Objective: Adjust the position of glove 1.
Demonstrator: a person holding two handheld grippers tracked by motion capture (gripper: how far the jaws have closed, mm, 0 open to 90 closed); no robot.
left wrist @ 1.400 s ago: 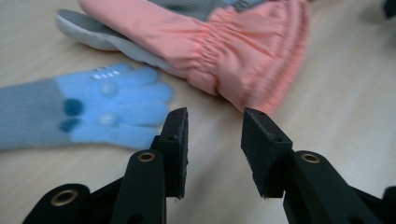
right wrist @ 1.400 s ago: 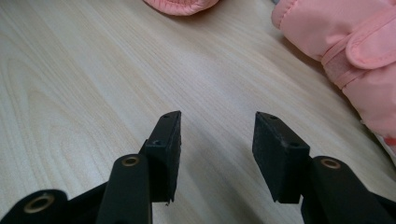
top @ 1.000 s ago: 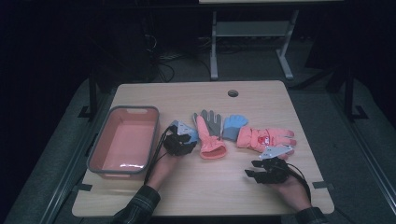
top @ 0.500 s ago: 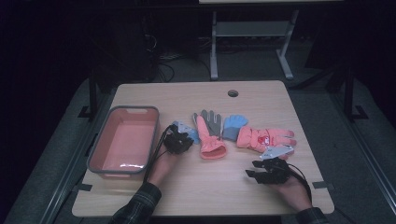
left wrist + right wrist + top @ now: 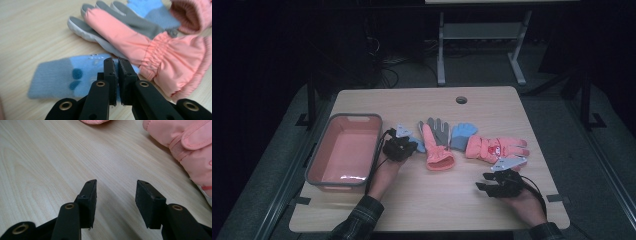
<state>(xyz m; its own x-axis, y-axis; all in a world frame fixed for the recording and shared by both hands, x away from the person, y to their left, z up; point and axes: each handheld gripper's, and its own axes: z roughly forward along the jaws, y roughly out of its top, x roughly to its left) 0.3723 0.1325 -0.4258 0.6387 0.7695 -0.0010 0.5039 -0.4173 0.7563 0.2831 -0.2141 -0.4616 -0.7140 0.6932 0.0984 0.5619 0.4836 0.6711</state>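
Blue knit glove [image 5: 72, 76] lies flat on the counter [image 5: 422, 197], just beside the coral ski glove [image 5: 437, 149], and your left tongs [image 5: 117, 68] are pinched together on its edge. Right of that coral ski glove lie another blue glove [image 5: 462, 135] and a pink one [image 5: 494, 147]; your right tongs [image 5: 116, 195] rest apart nearby, holding nothing. Left of it sits the pink bin [image 5: 314, 162].

The place looked like a lab or a recording room, not a home. A light wooden bench [image 5: 427, 200] with a cable hole [image 5: 461, 100] stood on grey floor in a dark room. At the upper middle, loose cables [image 5: 387, 62] lay beside a white metal frame [image 5: 479, 32].
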